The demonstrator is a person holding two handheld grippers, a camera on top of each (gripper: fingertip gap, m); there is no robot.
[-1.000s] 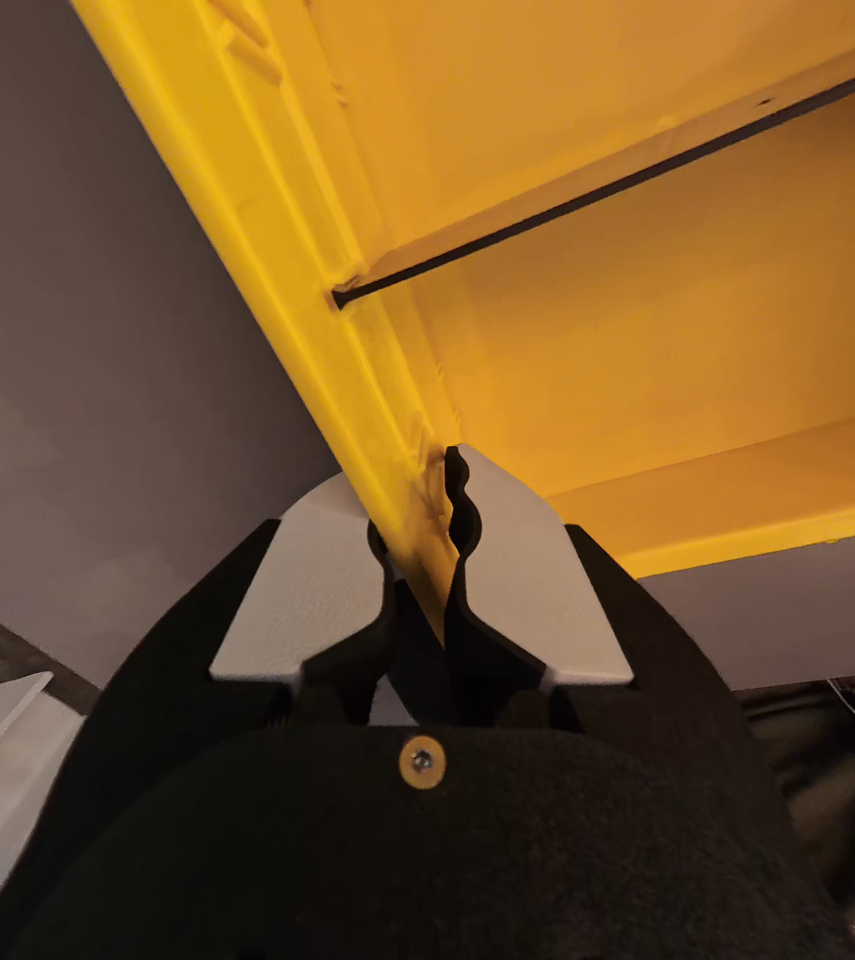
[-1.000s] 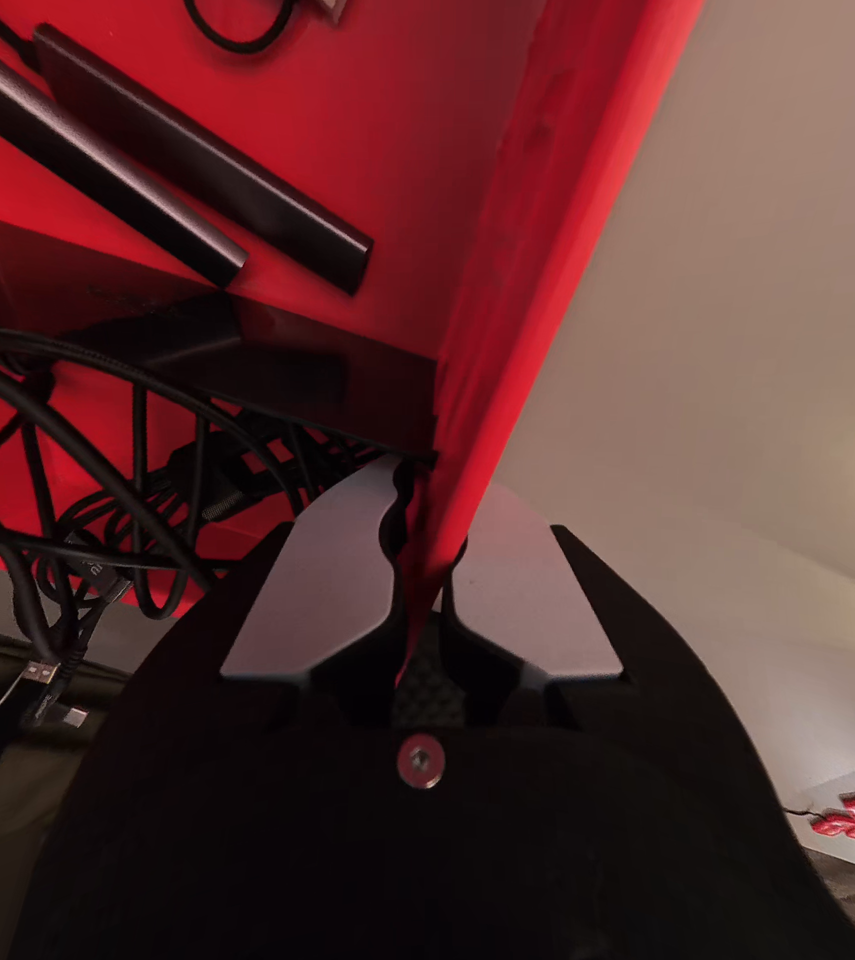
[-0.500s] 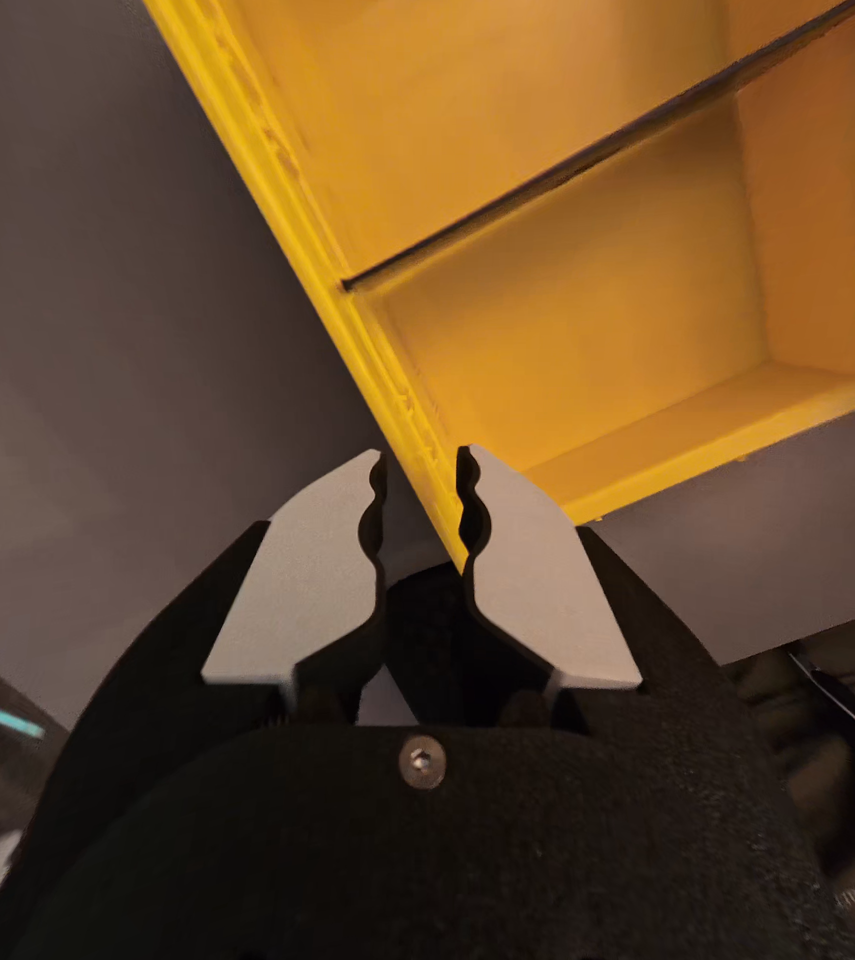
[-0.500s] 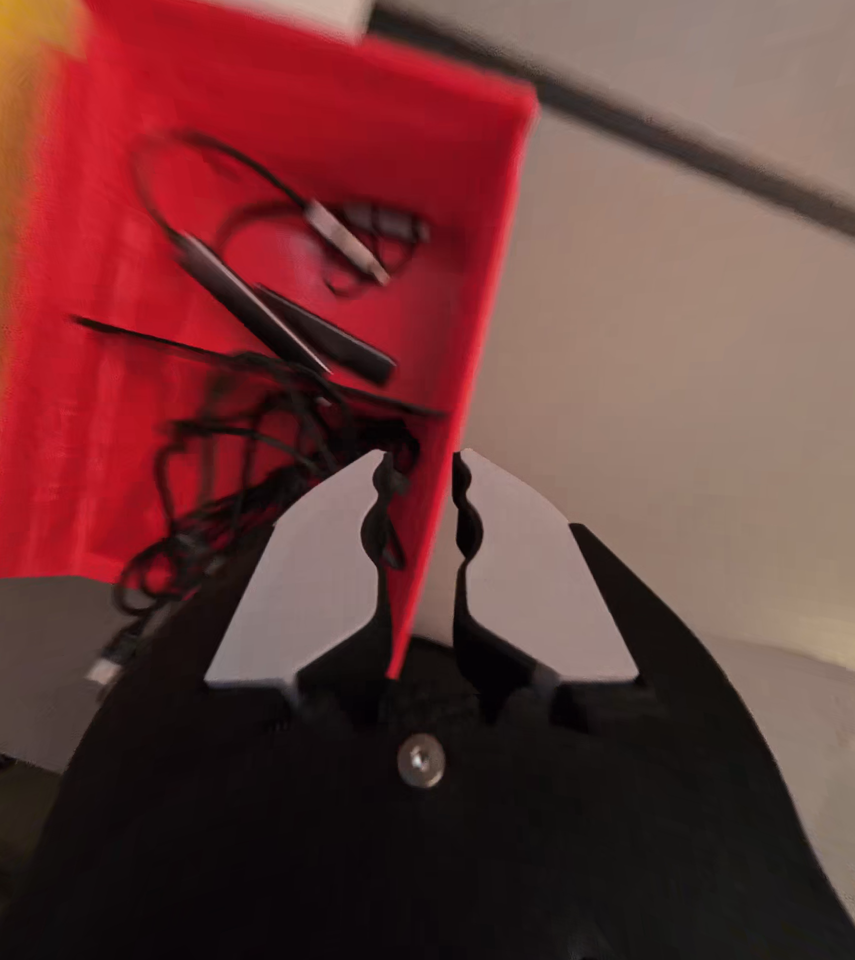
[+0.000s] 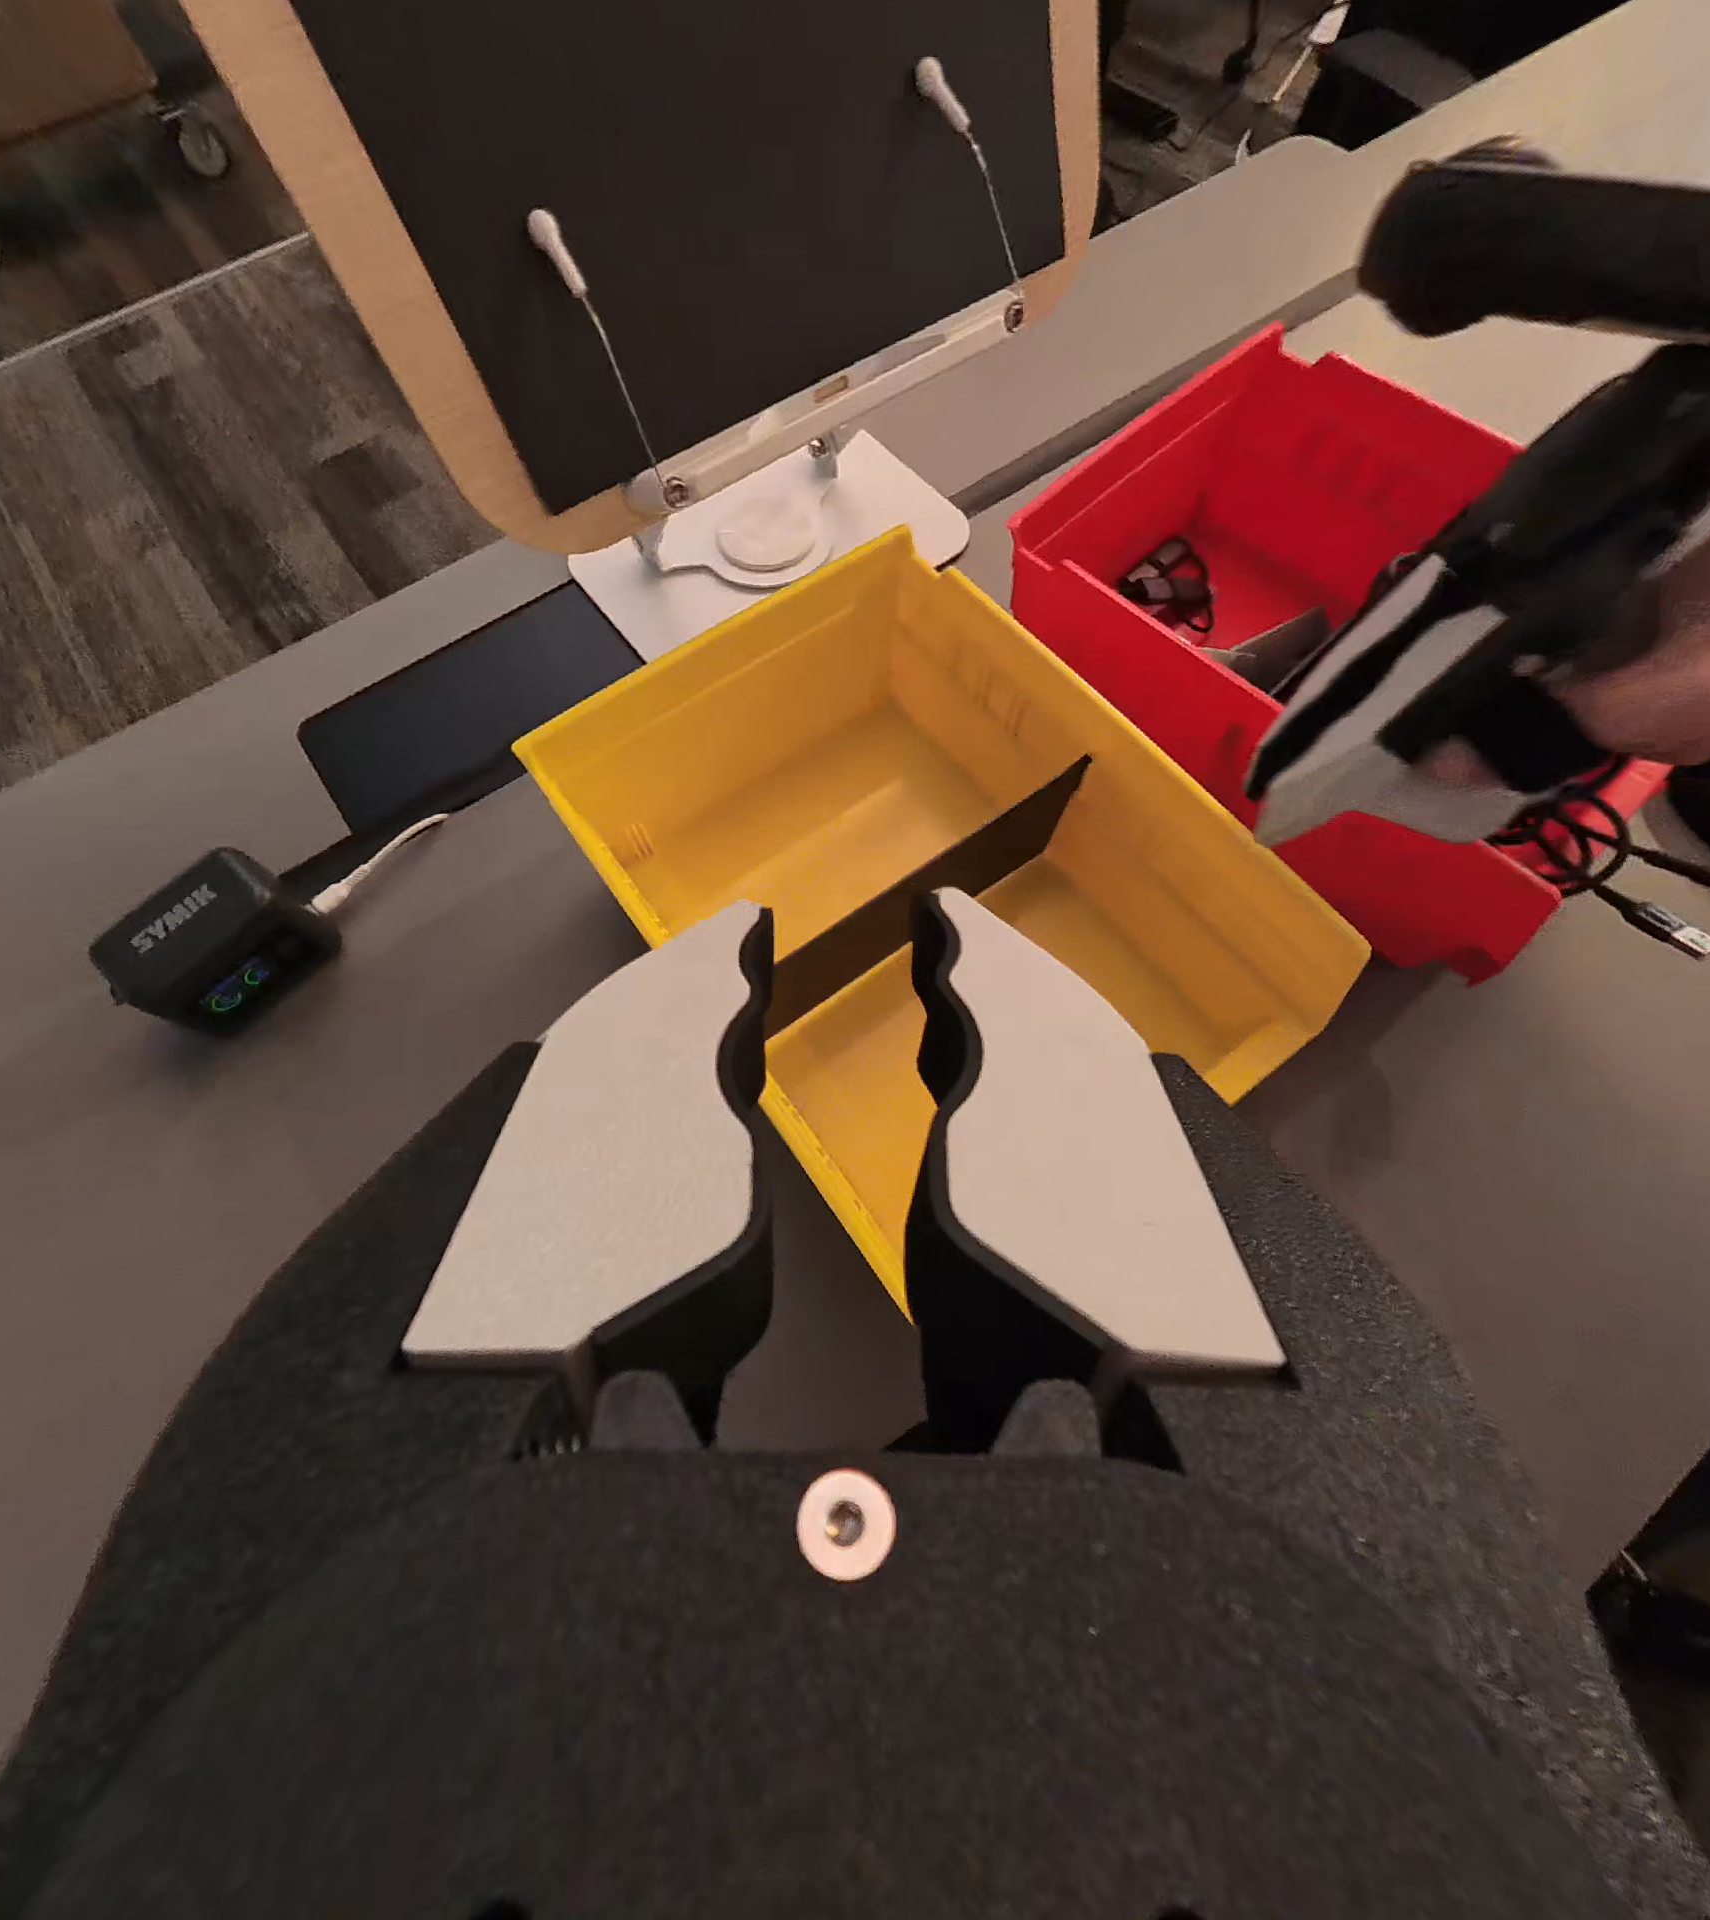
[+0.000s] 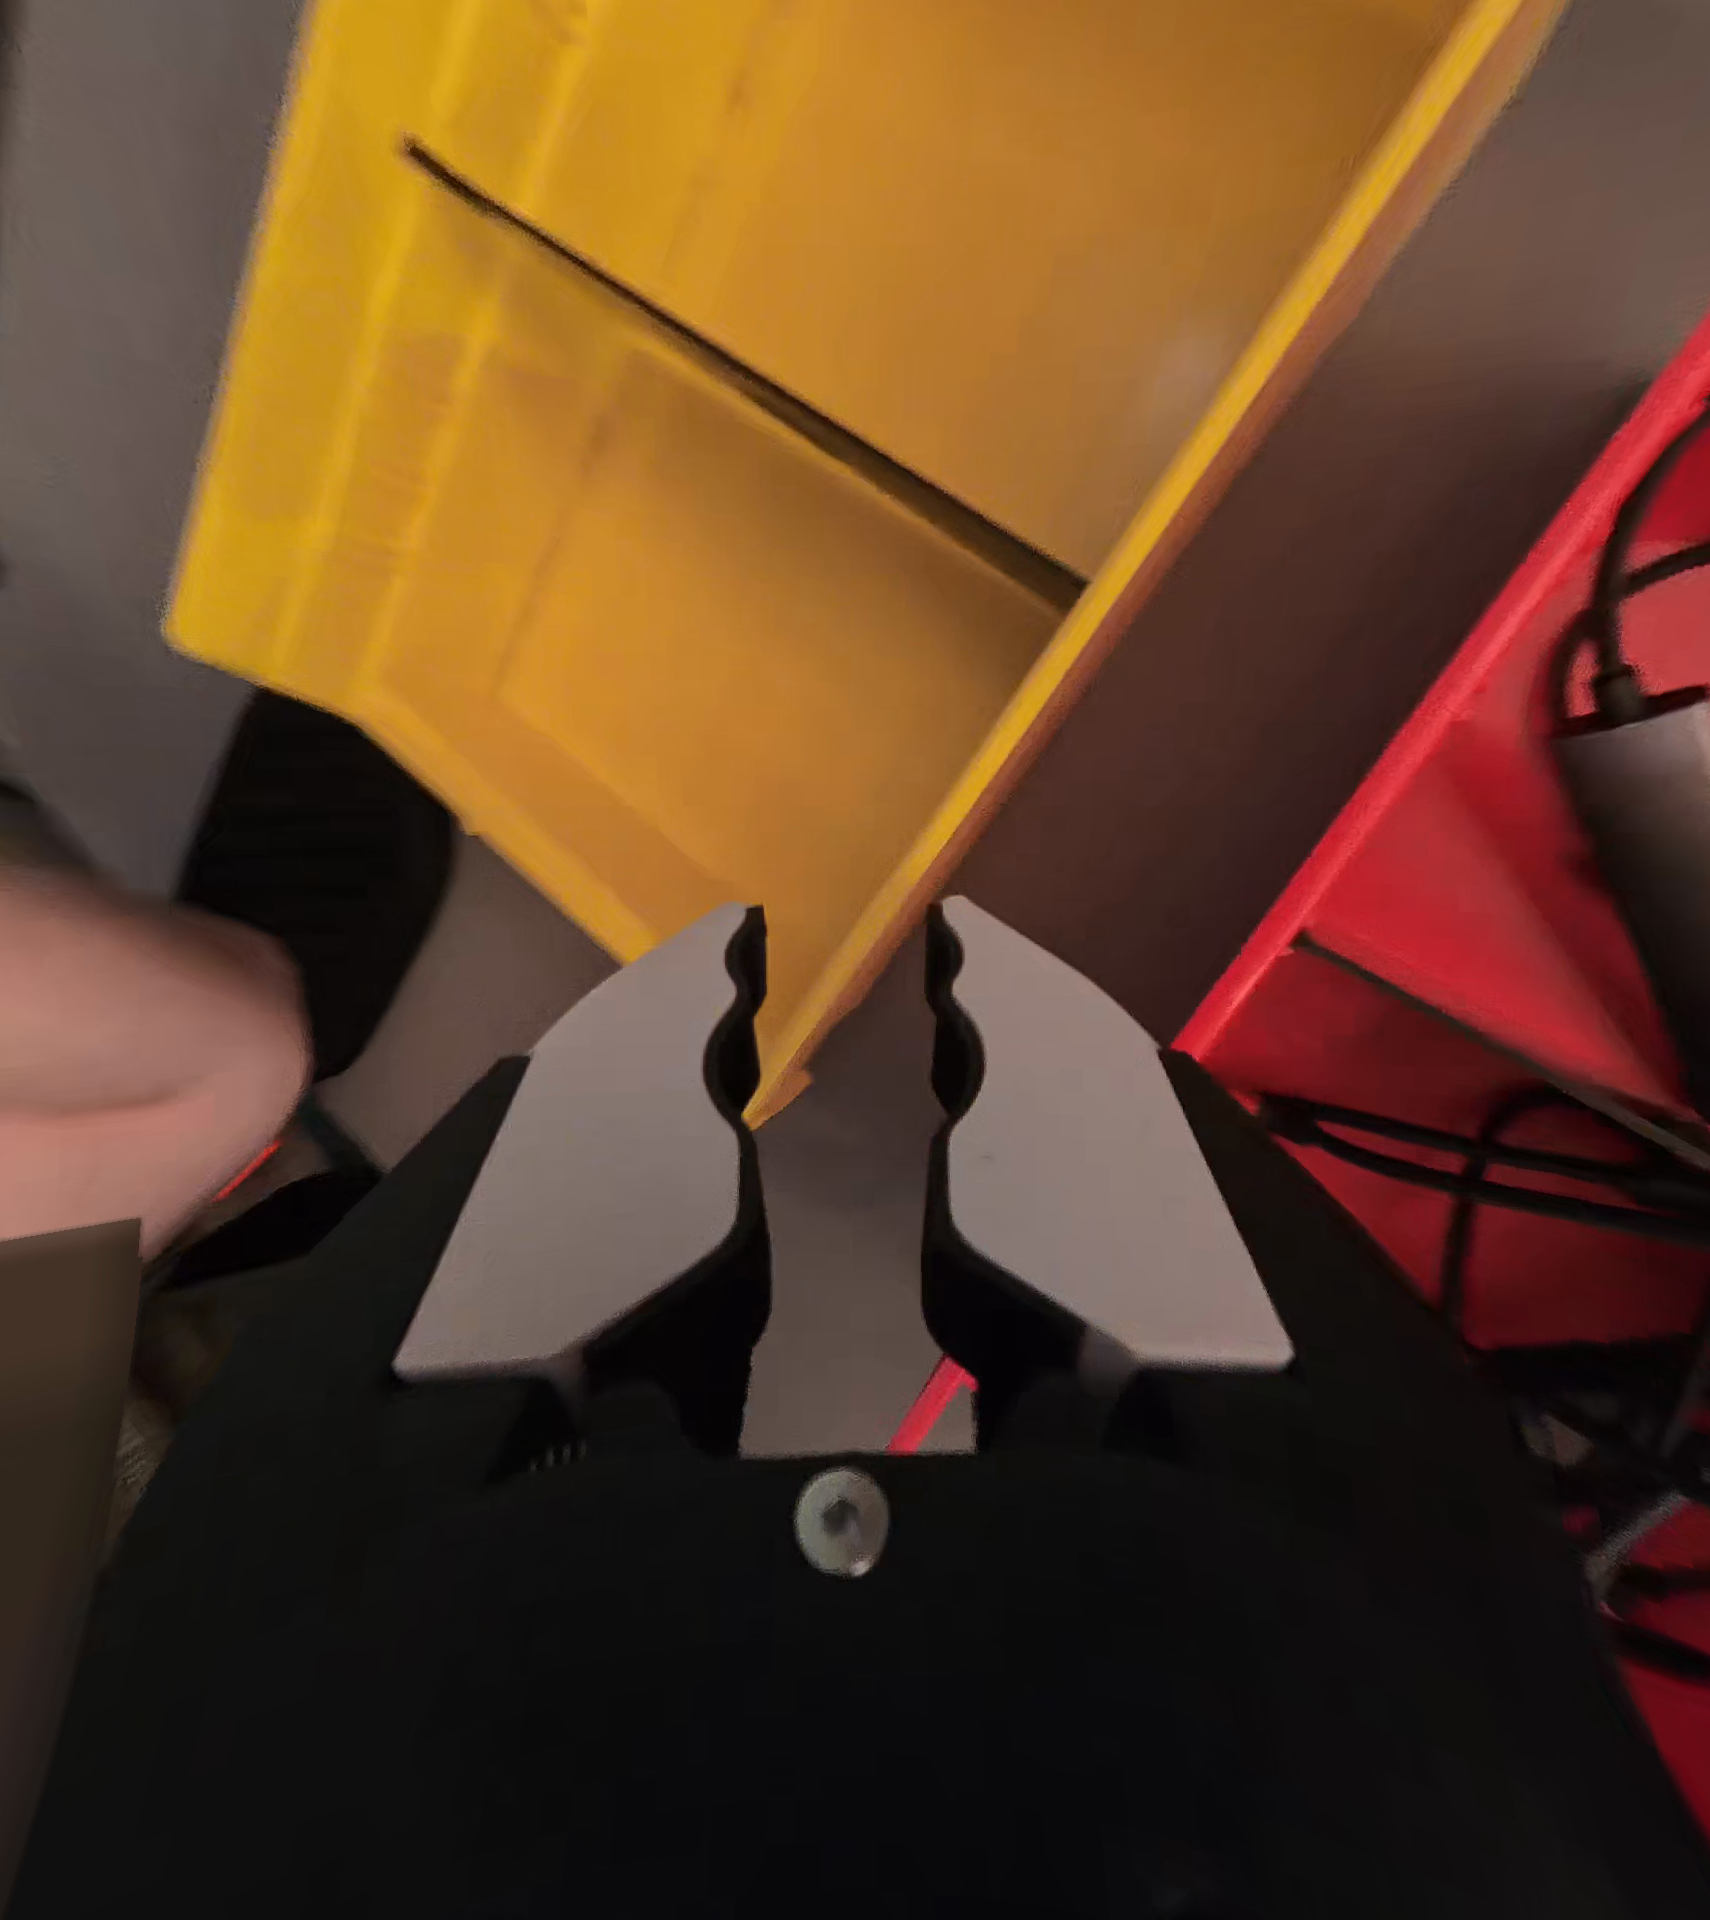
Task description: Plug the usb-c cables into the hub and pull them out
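In the left wrist view my left gripper point(image 5: 840, 914) is open and empty, above the near corner of an empty yellow bin point(image 5: 726, 665) with a black divider point(image 5: 986, 842). To its right, a red bin point(image 5: 1142, 644) holds black cables point(image 5: 1168, 582); one cable point(image 5: 1599, 842) hangs over its front. My right gripper point(image 5: 1277, 800) hovers over the red bin. In the right wrist view my right gripper point(image 6: 843, 914) is open and empty, over the gap between the yellow bin point(image 6: 394, 416) and the red bin point(image 6: 1453, 675). A grey hub point(image 6: 1682, 883) and tangled cables point(image 6: 1557, 1174) lie in the red bin.
Both bins stand on a grey table point(image 5: 207, 1143). A dark panel on a white stand point(image 5: 778, 540) rises behind the bins. A small black device point(image 5: 207, 935) with a white cord and a dark pad point(image 5: 456, 707) lie at the left. A person's hand point(image 6: 82, 1039) shows at the left. About 20 centimeters separates my left fingertips from my right. The right tips stand about 15 centimeters off the grey hub point(image 6: 1682, 883).
My left gripper let go of the yellow bin's wall and my right let go of the red bin's wall. Both opened and drew back and up; the bins now rest on the table.
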